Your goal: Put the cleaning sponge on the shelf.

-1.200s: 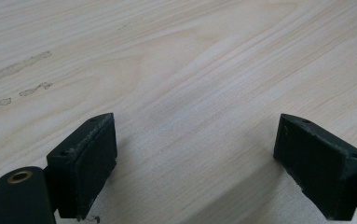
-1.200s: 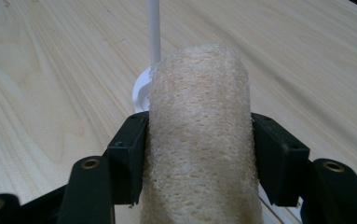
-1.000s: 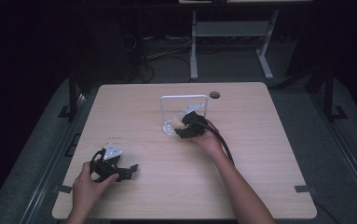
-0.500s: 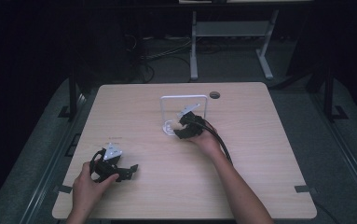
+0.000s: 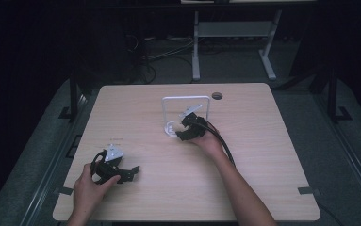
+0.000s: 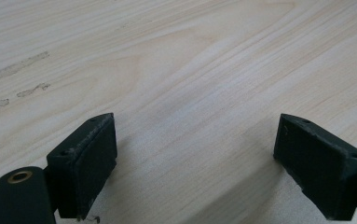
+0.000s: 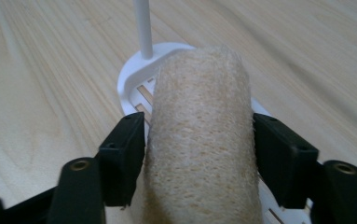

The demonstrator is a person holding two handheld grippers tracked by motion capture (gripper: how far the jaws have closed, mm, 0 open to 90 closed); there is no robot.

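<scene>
A tan loofah sponge (image 7: 199, 116) lies between the jaws of my right gripper (image 7: 199, 126), its far end over the slotted base of a white wire rack (image 7: 129, 86). Those jaws have just been opening. The pads (image 7: 125, 154) stand at the sponge's sides without squeezing it. From above, the right gripper (image 5: 184, 129) sits at the foot of the rack (image 5: 186, 99), mid-table, with the sponge (image 5: 180, 127) pale at its tip. My left gripper (image 5: 133, 172) rests near the table's front left, jaws wide apart. Between those jaws (image 6: 197, 135) there is only bare wood.
The light wooden table (image 5: 263, 141) has a round cable hole (image 5: 217, 95) near its far edge, behind the rack. Faint smudges (image 6: 15, 70) mark the wood ahead of the left gripper. A metal stand (image 5: 234, 28) is on the dark floor beyond the table.
</scene>
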